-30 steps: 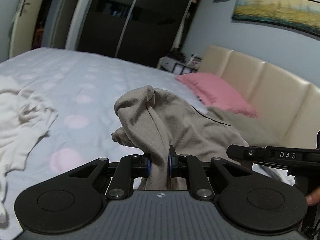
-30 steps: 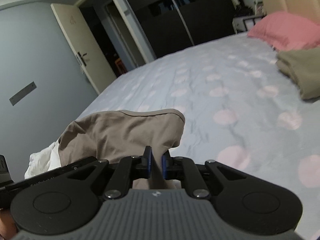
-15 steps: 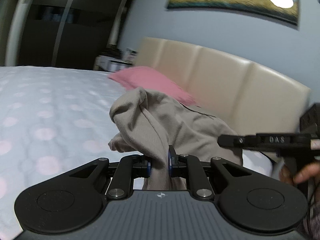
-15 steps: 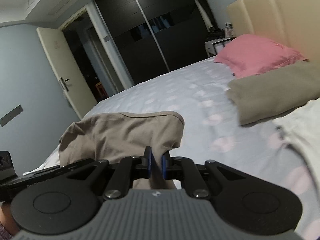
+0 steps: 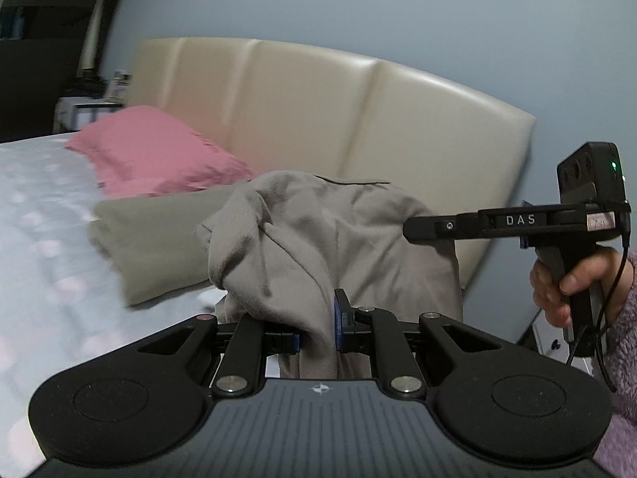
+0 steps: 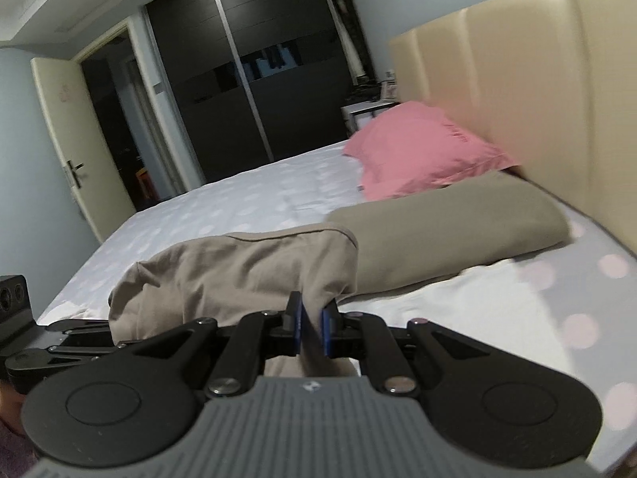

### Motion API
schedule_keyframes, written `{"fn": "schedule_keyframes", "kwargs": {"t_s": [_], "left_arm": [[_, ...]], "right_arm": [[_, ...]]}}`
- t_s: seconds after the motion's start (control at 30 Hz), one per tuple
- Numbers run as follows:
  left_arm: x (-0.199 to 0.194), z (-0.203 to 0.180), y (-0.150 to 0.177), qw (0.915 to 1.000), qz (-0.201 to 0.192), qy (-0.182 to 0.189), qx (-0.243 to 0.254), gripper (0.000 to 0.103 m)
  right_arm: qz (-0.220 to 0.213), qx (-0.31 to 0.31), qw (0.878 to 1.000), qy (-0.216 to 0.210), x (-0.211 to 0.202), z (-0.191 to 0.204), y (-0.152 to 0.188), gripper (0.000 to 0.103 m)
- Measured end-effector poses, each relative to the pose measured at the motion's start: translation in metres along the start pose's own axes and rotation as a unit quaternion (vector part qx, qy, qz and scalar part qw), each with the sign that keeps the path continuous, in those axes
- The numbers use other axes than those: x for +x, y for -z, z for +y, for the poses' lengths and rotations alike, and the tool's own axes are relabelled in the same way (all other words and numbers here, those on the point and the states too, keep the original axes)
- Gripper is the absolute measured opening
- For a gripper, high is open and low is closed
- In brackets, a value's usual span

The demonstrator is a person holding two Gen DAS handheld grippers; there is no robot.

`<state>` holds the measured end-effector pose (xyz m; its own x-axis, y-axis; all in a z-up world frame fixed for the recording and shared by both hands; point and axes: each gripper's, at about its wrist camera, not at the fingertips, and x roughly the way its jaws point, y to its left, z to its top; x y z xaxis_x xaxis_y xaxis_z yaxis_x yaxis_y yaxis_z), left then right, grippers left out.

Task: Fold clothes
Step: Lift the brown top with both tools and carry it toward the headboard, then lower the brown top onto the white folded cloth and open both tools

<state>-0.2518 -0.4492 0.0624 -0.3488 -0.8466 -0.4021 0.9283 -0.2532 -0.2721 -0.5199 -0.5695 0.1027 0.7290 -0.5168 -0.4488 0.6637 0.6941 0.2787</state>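
With both hand-held grippers, left [image 5: 317, 328] and right [image 6: 310, 328], clamped on the tan garment [image 5: 318, 239] held above the bed [image 6: 247, 215], risk: thin bunched pinch slips mid-carry, garment drops onto folded stack [image 6: 458, 235].

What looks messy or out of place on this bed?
Little. The beige garment hangs bunched between both sets of jaws, not yet flat. The folded olive-green cloth and pink pillow lie tidy by the cream padded headboard.

Bed [image 6: 239, 215]: white sheet with pale pink dots, centre frame.
Pink pillow [image 6: 422, 147]: upper right, against headboard.
Folded olive-grey cloth [image 6: 450, 227]: right of centre, before pillow.
White cloth [image 6: 458, 310]: lower right.
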Motion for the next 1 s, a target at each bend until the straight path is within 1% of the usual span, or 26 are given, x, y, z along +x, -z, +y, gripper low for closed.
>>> {"fn": "schedule_keyframes", "kwargs": {"t_s": [0.1, 0.23, 0.33, 0.4, 0.47, 0.6, 0.7, 0.8, 0.87, 0.93, 1.0], "left_arm": [[0.034, -0.018, 0.000, 0.9997, 0.008, 0.019, 0.011, 0.012], [0.081, -0.029, 0.003, 0.9984, 0.028, 0.046, 0.016, 0.012], [0.118, -0.036, 0.008, 0.9968, 0.046, 0.055, 0.035, 0.012], [0.141, -0.035, 0.010, 0.9960, 0.053, 0.054, 0.048, 0.012], [0.161, -0.026, 0.011, 0.9954, 0.063, 0.047, 0.055, 0.012], [0.200, 0.007, 0.011, 0.9934, 0.087, 0.028, 0.069, 0.012], [0.223, 0.032, 0.014, 0.9905, 0.105, 0.024, 0.085, 0.013], [0.248, 0.055, 0.018, 0.9883, 0.127, 0.020, 0.082, 0.015], [0.257, 0.067, 0.021, 0.9880, 0.135, 0.016, 0.073, 0.019], [0.261, 0.074, 0.025, 0.9873, 0.140, 0.016, 0.072, 0.021], [0.263, 0.080, 0.024, 0.9873, 0.139, 0.007, 0.076, 0.027]], "right_arm": [[0.004, -0.004, 1.000, 0.015, -0.006, -0.036, -0.008, 0.011], [0.024, -0.009, 0.999, 0.035, -0.005, -0.082, -0.016, 0.011], [0.041, -0.018, 0.998, 0.052, 0.002, -0.112, -0.021, 0.011], [0.053, -0.021, 0.997, 0.058, 0.014, -0.132, -0.024, 0.011], [0.064, -0.026, 0.996, 0.061, 0.032, -0.147, -0.027, 0.011], [0.082, -0.034, 0.994, 0.062, 0.081, -0.168, -0.026, 0.011], [0.089, -0.040, 0.993, 0.061, 0.119, -0.180, -0.023, 0.011], [0.095, -0.042, 0.993, 0.058, 0.156, -0.189, -0.018, 0.011], [0.099, -0.038, 0.993, 0.056, 0.178, -0.196, -0.012, 0.011], [0.106, -0.035, 0.992, 0.057, 0.195, -0.200, -0.003, 0.011], [0.112, -0.037, 0.991, 0.061, 0.207, -0.204, 0.005, 0.011]]}}
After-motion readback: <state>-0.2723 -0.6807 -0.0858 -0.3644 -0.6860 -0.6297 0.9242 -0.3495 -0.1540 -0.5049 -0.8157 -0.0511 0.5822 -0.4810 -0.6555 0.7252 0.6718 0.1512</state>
